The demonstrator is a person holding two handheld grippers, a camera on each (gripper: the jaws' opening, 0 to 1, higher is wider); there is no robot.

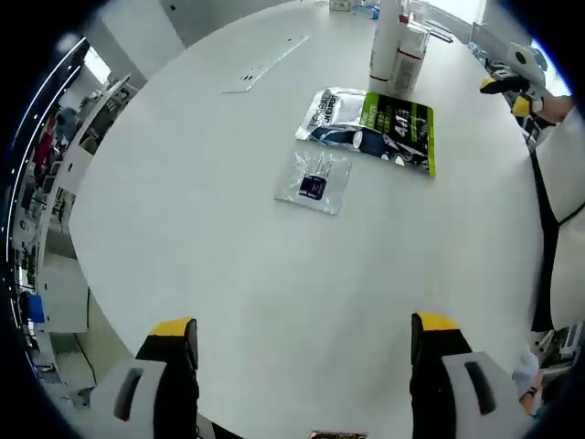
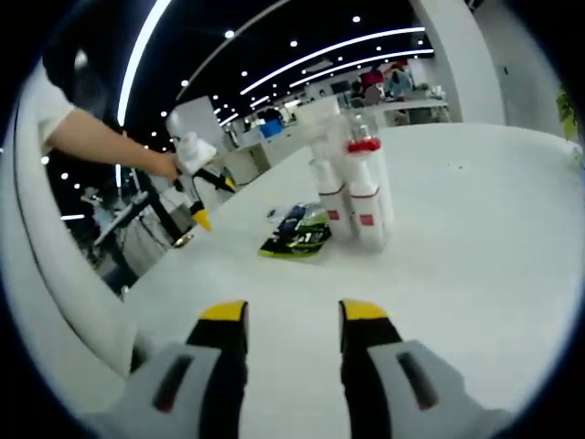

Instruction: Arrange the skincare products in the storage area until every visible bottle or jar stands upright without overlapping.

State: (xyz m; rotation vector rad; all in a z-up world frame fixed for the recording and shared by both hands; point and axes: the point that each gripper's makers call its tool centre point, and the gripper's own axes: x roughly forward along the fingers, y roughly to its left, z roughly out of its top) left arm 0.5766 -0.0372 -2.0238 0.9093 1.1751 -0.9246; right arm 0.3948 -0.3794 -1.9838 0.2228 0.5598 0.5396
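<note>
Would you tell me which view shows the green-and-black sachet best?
The left gripper view: the green-and-black sachet lies flat, seen from above, unobstructed. The right gripper view shows it small and edge-on beside the white bottles.

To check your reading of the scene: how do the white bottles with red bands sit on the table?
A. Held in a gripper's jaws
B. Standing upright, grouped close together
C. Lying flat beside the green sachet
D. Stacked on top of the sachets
B: the white bottles stand upright in a tight cluster on the table, just past the green sachet, with both grippers' jaws empty.
</note>
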